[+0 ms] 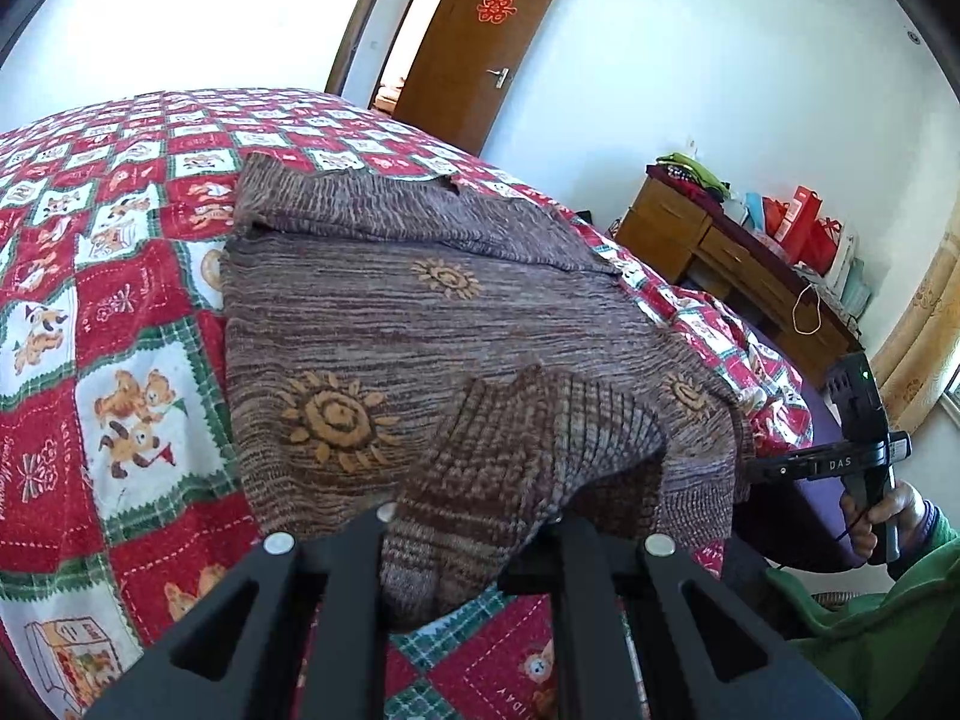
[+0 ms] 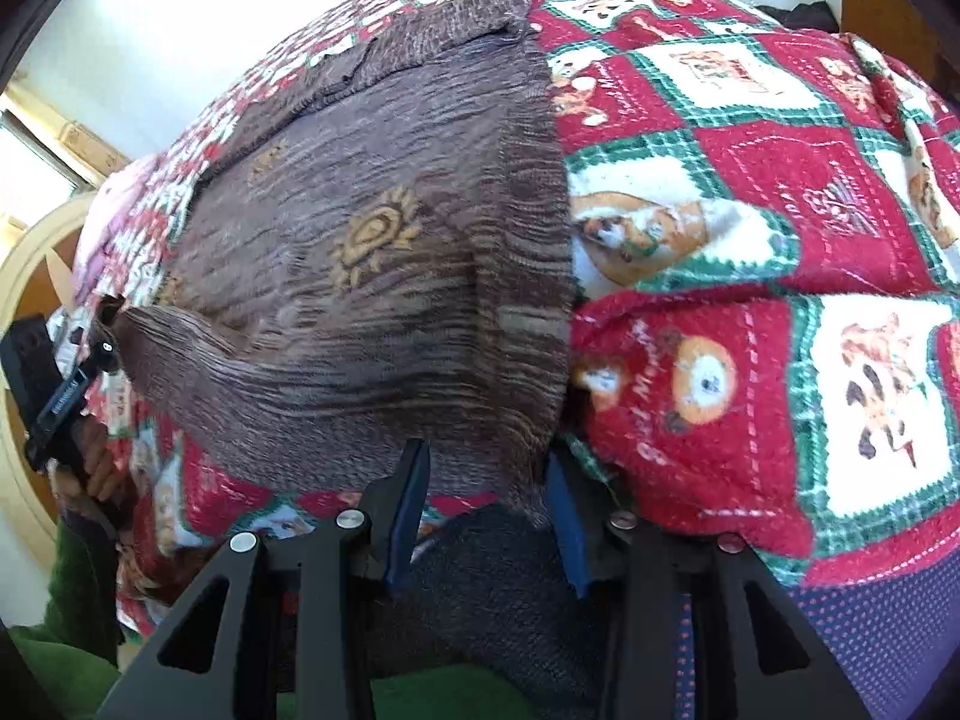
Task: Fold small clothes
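Note:
A brown knit sweater [image 1: 390, 330] with orange sun motifs lies spread on the quilted bed, one sleeve folded across its far edge. My left gripper [image 1: 474, 516] is shut on the sweater's ribbed near edge, which bunches between its black fingers. In the right wrist view the sweater [image 2: 372, 276] hangs toward me, and my right gripper [image 2: 486, 462] is shut on its other near corner, the fabric filling the gap between the blue pads [image 2: 408, 510]. Each gripper shows in the other's view: the right gripper [image 1: 756, 471] at the sweater's right edge, the left gripper [image 2: 108, 354] at its left corner.
A red, green and white patchwork quilt [image 1: 120, 240] covers the bed. A wooden desk [image 1: 720, 252] with red bags stands by the wall on the right, beyond it an open wooden door [image 1: 480, 48]. A person's green sleeve [image 1: 888, 612] is at the lower right.

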Action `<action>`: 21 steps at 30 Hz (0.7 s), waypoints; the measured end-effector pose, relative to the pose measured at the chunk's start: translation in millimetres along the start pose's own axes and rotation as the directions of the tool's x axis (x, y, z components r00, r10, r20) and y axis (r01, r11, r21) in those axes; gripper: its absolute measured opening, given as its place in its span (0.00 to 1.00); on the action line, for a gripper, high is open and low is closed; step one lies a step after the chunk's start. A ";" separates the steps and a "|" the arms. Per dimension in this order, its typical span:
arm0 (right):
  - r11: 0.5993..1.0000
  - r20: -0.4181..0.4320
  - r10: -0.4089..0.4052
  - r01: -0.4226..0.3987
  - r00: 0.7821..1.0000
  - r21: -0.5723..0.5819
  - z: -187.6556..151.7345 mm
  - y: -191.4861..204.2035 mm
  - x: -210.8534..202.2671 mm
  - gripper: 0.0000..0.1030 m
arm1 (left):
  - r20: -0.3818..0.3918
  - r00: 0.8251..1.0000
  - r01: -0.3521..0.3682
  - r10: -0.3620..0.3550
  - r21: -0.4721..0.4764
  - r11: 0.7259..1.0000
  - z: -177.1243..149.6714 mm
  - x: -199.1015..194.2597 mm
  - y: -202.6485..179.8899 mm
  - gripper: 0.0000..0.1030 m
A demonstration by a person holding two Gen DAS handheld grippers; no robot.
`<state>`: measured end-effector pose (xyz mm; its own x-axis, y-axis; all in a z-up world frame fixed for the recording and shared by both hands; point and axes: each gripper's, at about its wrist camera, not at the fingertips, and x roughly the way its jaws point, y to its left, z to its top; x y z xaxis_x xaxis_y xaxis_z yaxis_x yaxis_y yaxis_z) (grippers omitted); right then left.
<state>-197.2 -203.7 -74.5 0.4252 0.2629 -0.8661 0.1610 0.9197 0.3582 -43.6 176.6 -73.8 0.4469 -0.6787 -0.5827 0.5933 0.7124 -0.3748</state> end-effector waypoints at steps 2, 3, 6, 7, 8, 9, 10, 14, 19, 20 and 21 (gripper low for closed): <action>0.999 -0.009 0.046 -0.046 0.999 0.002 0.4 2.6 -0.2 0.40 | 0.000 1.000 0.000 0.000 0.005 1.000 -1.0 -0.2 -0.5 0.11; 0.995 -0.023 0.096 -0.095 0.995 0.018 -0.3 1.5 0.7 0.40 | 0.000 1.000 0.000 0.000 0.003 1.000 -1.0 0.1 0.1 0.11; 0.994 -0.025 0.102 -0.101 0.994 0.042 -2.5 5.2 8.2 0.32 | 0.000 1.000 0.003 -0.003 -0.013 1.000 -1.1 0.8 3.3 0.11; 0.997 -0.024 0.070 -0.069 0.997 0.033 -3.1 8.9 10.4 0.31 | -0.002 1.000 0.004 -0.004 -0.016 1.000 -1.2 1.3 3.9 0.11; 0.999 -0.026 0.044 -0.044 0.999 0.023 -3.5 12.4 12.1 0.31 | -0.005 1.000 0.002 -0.002 -0.013 1.000 -1.7 1.5 3.7 0.11; 1.000 -0.033 0.008 -0.007 0.999 0.008 -4.3 17.1 14.4 0.31 | -0.007 1.000 -0.001 0.001 -0.007 1.000 -2.1 1.4 3.1 0.11; 1.000 -0.036 -0.011 0.011 0.999 0.003 -4.1 20.8 16.6 0.31 | -0.008 1.000 -0.001 0.001 -0.004 1.000 -2.6 1.2 2.6 0.11; 0.999 -0.025 0.004 -0.003 1.000 0.043 -4.2 15.7 21.4 0.14 | -0.011 1.000 -0.004 0.004 -0.006 1.000 -4.1 0.4 2.9 0.11; 0.989 -0.019 0.117 -0.115 0.993 0.094 2.7 0.5 15.2 0.03 | 0.000 1.000 0.028 -0.028 -0.028 0.999 -3.4 -6.3 3.2 0.11; 0.984 -0.011 0.151 -0.150 0.988 0.094 5.8 0.2 9.6 0.03 | 0.011 0.999 0.041 -0.041 -0.030 0.999 -1.4 -9.7 3.7 0.11; 0.977 0.008 0.194 -0.194 0.981 0.091 11.1 0.0 1.0 0.03 | 0.023 0.998 0.054 -0.053 -0.035 0.998 0.9 -12.3 5.0 0.11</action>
<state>-186.9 -206.6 -71.5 0.4557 0.4335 -0.7774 0.1561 0.8210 0.5492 -45.6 188.4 -67.8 0.4304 -0.7194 -0.5452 0.5929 0.6808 -0.4302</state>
